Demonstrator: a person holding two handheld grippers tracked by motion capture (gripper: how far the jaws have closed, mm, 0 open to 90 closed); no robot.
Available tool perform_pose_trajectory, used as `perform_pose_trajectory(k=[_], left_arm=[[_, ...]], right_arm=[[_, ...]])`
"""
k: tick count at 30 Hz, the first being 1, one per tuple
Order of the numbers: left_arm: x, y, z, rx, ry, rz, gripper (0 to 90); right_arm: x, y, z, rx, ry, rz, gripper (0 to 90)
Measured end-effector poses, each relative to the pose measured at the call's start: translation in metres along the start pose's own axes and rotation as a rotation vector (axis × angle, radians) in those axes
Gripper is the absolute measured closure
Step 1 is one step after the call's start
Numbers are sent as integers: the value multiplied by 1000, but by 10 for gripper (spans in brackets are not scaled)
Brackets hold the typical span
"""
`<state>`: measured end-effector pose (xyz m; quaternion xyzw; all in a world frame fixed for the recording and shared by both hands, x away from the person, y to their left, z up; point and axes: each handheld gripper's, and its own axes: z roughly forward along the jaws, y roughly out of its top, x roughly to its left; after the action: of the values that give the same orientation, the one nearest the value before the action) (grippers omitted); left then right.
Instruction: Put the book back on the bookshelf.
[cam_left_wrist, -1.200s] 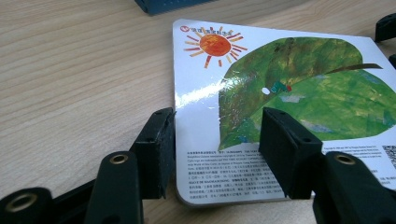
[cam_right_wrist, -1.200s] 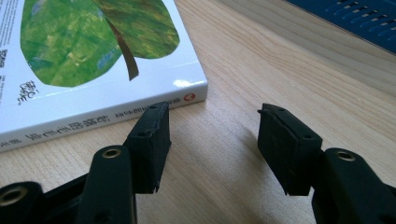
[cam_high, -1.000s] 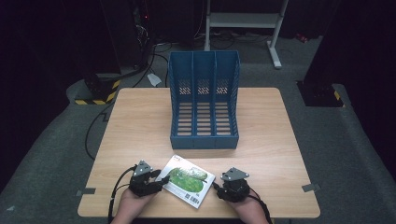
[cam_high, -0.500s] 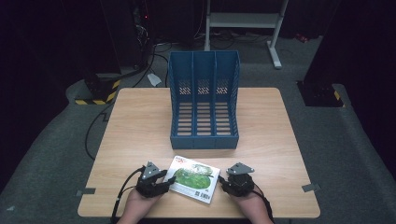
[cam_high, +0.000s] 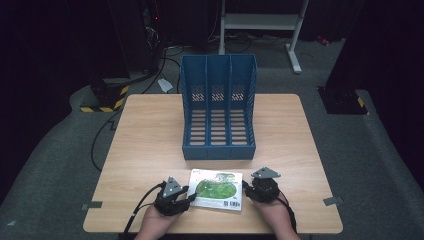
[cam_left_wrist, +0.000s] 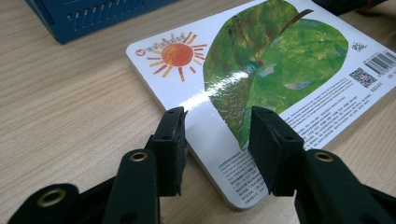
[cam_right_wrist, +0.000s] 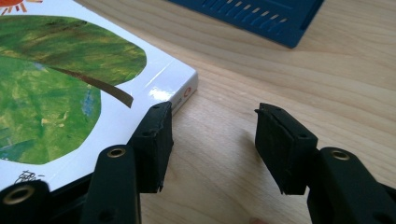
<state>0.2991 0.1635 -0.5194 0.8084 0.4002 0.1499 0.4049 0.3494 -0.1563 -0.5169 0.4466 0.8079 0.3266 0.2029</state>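
Green-leafed board book (cam_high: 216, 189) is being squared up flat on the surface since a second ago, flanked by left gripper (cam_left_wrist: 217, 128) and right gripper (cam_right_wrist: 212, 123), jaws released, nothing being grasped yet.

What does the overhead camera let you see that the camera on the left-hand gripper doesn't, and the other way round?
The high view takes in the whole wooden table, the upright blue three-slot file rack, both hands, the left gripper and the right gripper, one at each end of the book. The left gripper view brings out the book's orange sun, QR code, barcode and fine print, with its open jaws over the cover's near edge. Both show the green-leaf book lying flat on the table.
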Motion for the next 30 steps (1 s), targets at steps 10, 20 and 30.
perform_pose_trajectory(k=[10, 20, 30], left_arm=[[-6, -1, 0, -6, 22, -22, 507], [0, 1, 5, -2, -9, -42, 459], [2, 1, 5, -3, -17, -63, 488]], right_arm=[[17, -18, -39, -49, 80, -4, 382], [49, -26, -49, -29, 178, -63, 330], [59, -28, -32, 31, 190, -104, 316]])
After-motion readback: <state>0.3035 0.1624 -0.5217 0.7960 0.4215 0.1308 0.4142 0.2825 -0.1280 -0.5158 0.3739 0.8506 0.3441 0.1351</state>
